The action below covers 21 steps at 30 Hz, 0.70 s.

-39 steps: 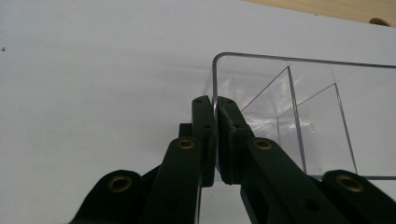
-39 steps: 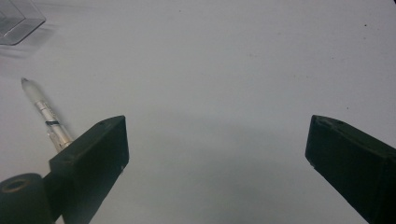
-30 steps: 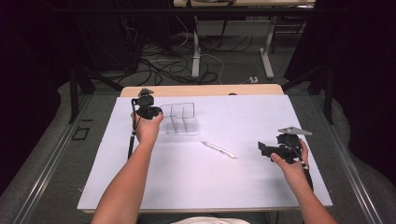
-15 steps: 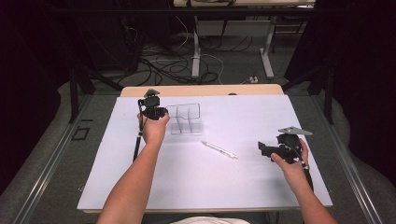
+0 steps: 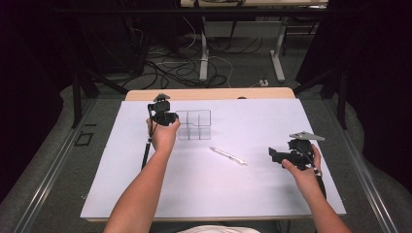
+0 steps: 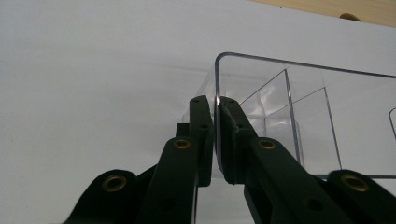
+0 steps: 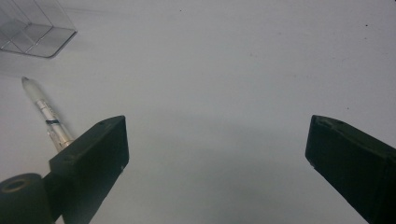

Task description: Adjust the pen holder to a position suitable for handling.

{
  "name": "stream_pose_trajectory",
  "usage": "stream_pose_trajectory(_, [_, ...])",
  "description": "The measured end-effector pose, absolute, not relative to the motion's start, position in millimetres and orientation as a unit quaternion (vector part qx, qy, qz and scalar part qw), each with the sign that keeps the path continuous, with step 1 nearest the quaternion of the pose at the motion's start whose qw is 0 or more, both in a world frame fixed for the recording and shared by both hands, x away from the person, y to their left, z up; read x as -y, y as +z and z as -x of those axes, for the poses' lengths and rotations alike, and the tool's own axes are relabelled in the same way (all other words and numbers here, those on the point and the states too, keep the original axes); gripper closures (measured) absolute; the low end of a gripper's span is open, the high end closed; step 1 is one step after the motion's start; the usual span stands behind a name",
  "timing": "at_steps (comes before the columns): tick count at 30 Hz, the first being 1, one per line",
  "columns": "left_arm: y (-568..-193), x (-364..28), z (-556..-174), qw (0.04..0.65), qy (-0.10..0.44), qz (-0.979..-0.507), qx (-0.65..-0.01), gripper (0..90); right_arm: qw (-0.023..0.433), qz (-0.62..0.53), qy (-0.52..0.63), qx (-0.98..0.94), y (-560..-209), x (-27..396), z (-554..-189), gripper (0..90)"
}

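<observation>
We have the left gripper (image 6: 215,116) pinched on the near wall of the clear organizer (image 5: 194,124), which sits at the back left of the desk (image 5: 218,194); its fingers just eased slightly. The right gripper (image 5: 275,154) rests with fingers wide. The pen (image 5: 228,156) lies mid-desk, untouched, so placing it is still ahead, we judge.

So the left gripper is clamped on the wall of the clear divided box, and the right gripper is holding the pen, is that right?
Not quite. The left gripper is indeed clamped on the wall of the clear divided box, but the right gripper holds nothing: the right gripper view shows its jaws wide open over bare table, with the pen lying apart beside them.
</observation>
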<state>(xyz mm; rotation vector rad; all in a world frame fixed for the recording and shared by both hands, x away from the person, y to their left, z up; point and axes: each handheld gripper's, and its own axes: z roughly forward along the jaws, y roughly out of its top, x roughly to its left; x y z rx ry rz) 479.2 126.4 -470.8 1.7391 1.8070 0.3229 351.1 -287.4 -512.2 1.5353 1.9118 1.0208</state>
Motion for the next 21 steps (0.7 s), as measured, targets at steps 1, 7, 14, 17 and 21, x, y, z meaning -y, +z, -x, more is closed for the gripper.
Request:
stream_pose_trajectory(1, [-471, -126, -479, 0.304, 0.122, -0.655, -0.681, 84.7, 0.239, -0.561, 0.374, -0.699, -512, 287, -351, 5.9])
stream_pose_trajectory(7, [-468, -133, -478, 0.327, 0.104, -0.658, -0.67, 81.0, 0.24, -0.559, 0.372, -0.701, -513, 287, -351, 5.9])
stream_pose_trajectory(14, [-461, -147, -476, 0.351, 0.104, -0.657, -0.659, 72.7, 0.242, -0.556, 0.372, -0.702, -512, 287, -351, 5.9])
stream_pose_trajectory(17, [-458, -155, -475, 0.357, 0.108, -0.659, -0.653, 72.5, 0.242, -0.557, 0.372, -0.702, -512, 287, -351, 5.9])
stream_pose_trajectory(21, [-454, -164, -472, 0.375, 0.12, -0.651, -0.649, 76.9, 0.242, -0.557, 0.37, -0.703, -513, 287, -351, 6.0])
